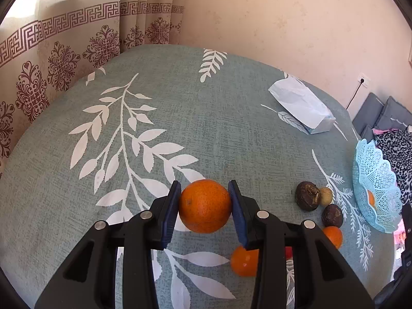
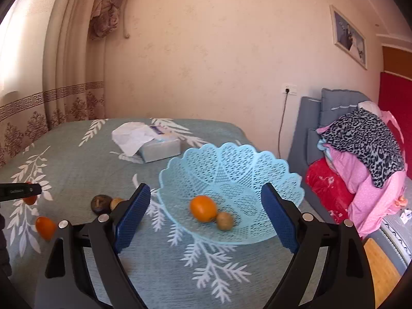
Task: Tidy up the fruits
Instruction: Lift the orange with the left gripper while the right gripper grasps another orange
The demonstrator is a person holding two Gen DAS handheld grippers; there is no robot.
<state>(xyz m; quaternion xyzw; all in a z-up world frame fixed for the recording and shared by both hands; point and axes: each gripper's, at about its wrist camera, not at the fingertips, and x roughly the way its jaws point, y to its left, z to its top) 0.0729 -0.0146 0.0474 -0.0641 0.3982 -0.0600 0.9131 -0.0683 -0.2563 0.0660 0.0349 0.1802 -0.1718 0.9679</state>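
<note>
My left gripper is shut on a large orange and holds it above the table. Below it lie a small orange fruit and another, two dark brown fruits and a small tan fruit. The light blue lattice basket holds an orange fruit and a small brown fruit. My right gripper is open and empty, just in front of the basket. The basket also shows at the right in the left wrist view.
A tissue pack with a white sheet lies at the back of the table. Curtains hang on the left, a wall behind. A grey sofa with piled clothes stands to the right.
</note>
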